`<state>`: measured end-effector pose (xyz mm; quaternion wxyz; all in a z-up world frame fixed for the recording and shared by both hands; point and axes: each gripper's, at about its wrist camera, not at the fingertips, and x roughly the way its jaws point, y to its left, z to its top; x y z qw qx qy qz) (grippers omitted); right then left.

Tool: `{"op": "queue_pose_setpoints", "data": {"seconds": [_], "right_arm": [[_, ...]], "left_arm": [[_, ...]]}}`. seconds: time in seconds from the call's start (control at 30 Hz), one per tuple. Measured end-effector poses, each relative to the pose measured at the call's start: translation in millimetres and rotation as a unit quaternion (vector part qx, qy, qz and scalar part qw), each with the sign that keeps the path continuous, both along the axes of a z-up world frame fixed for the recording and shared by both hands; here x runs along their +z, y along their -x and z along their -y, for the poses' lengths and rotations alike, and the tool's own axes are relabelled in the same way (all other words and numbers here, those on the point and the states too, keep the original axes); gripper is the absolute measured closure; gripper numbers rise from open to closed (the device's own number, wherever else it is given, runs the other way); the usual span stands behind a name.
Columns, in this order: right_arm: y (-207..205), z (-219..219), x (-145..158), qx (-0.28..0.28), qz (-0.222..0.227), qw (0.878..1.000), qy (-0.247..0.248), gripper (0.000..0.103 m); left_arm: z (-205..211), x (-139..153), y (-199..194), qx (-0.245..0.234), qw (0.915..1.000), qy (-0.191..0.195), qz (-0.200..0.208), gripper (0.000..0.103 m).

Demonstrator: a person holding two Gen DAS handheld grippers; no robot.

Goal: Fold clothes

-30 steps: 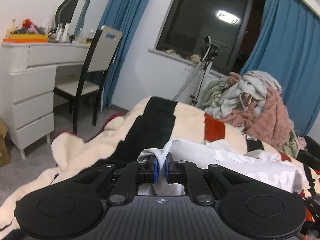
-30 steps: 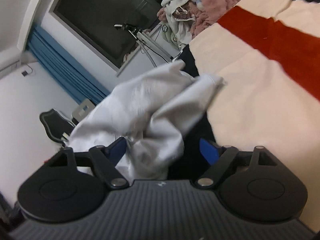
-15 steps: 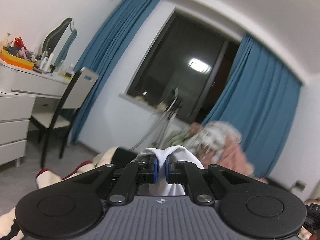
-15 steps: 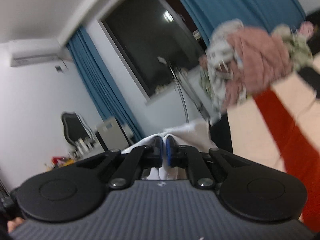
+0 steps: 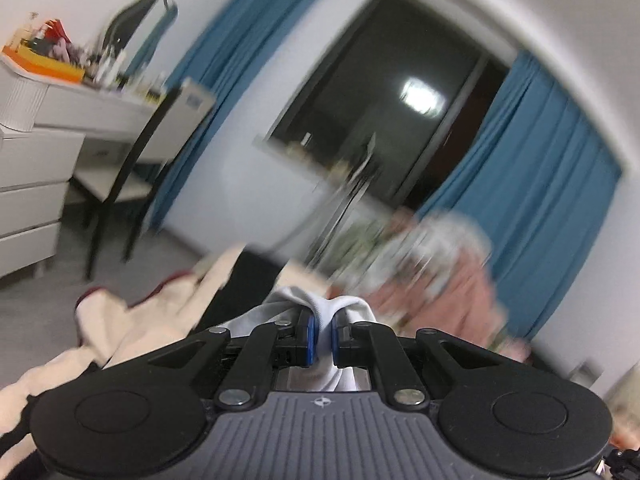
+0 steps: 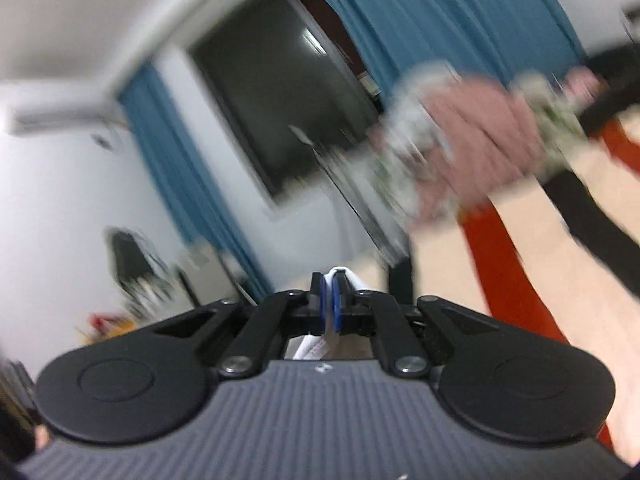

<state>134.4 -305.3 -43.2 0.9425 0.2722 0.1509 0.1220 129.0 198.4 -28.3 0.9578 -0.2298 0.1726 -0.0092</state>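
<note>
Both tongs, left [image 5: 323, 338] and right [image 6: 329, 306], pinching white cloth [image 5: 340, 308], low centre; keeping edge taut, level over bed [image 6: 448, 280].

Brightness: indoor artificial light, moderate and even; white walls render pale grey-blue.
Source: not directly visible; a lamp reflection [image 5: 423, 96] shows as a bright patch in the dark window [image 5: 384, 112] at 1 o'clock in the left view, and as a thin streak at 12 o'clock in the right view.
Shadows: soft; no hard edges.
Glare: confined to the reflection; slight bloom.
Motion blur: strong in both views; the clothes pile [image 6: 472, 152], curtains [image 6: 440, 20] and desk [image 5: 80, 112] smear diagonally.
Sharp zone: gripper bodies at 6 o'clock remain crisp.
Distortion: fisheye; walls and ceiling line bow, corners vignette black.
</note>
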Motion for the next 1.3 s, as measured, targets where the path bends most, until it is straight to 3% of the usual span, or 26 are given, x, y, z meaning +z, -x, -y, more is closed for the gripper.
{"op": "queue_pose_setpoints", "data": {"seconds": [0.07,0.2,0.33,0.37,0.4,0.43,0.47,0.5,0.53,0.57,0.8,0.93,1.07,1.2,1.3], "right_arm": [[-30.5,3.1,-27.0,-0.003,-0.067,0.998,0.001,0.096],[-62.9,5.5,-74.1,-0.026,-0.143,0.989,-0.019,0.094],[-91.6,7.0,-117.0,-0.047,-0.212,0.975,-0.039,0.091],[-89.7,5.6,-116.8,-0.048,-0.215,0.974,-0.042,0.089],[-87.0,4.6,-115.1,-0.051,-0.216,0.974,-0.043,0.078],[-84.2,3.6,-113.4,-0.053,-0.216,0.974,-0.044,0.055],[-80.5,2.5,-110.8,-0.054,-0.212,0.975,-0.044,0.043],[-75.2,1.2,-106.6,-0.053,-0.202,0.977,-0.044,0.023],[-69.9,-0.1,-102.5,-0.052,-0.193,0.979,-0.044,0.017],[-64.7,-2.5,-97.8,-0.050,-0.185,0.981,-0.037,0.018],[-17.2,-32.1,-65.8,-0.056,-0.126,0.984,0.111,0.018],[9.7,-42.9,-50.8,-0.047,-0.104,0.983,0.141,0.018],[32.8,-47.7,-39.1,-0.047,-0.087,0.984,0.151,0.018],[46.8,-46.8,-38.4,-0.051,-0.093,0.985,0.140,0.018],[49.2,-46.5,-38.6,-0.055,-0.095,0.984,0.138,0.018]], "left_arm": [[14.5,-23.9,-30.0,-0.007,0.9986,-0.032,-0.042,0.095],[32.1,-71.5,-71.4,-0.018,0.9910,-0.080,-0.105,0.093],[36.1,-81.1,-83.0,-0.027,0.9883,-0.096,-0.116,0.085],[36.5,-79.2,-81.0,-0.031,0.9882,-0.096,-0.115,0.077],[37.1,-77.1,-78.3,-0.035,0.9881,-0.095,-0.115,0.071],[33.6,-73.6,-73.5,-0.041,0.9883,-0.092,-0.114,0.058],[31.7,-70.9,-70.3,-0.044,0.9883,-0.091,-0.115,0.046],[31.5,-67.2,-66.3,-0.044,0.9879,-0.091,-0.118,0.040],[32.2,-62.4,-58.3,-0.042,0.9876,-0.093,-0.119,0.030],[33.9,-57.2,-48.7,-0.041,0.9876,-0.097,-0.116,0.023],[55.5,-12.8,35.0,-0.008,0.9801,-0.183,-0.076,0.008],[84.5,-2.2,78.9,-0.063,0.9749,-0.203,-0.066,0.007],[125.5,-10.6,114.2,-0.149,0.9596,-0.227,-0.073,0.007],[153.1,-32.2,120.3,-0.234,0.9457,-0.183,-0.133,0.007],[169.8,-46.0,121.8,-0.249,0.9314,-0.208,-0.165,0.008]]}}
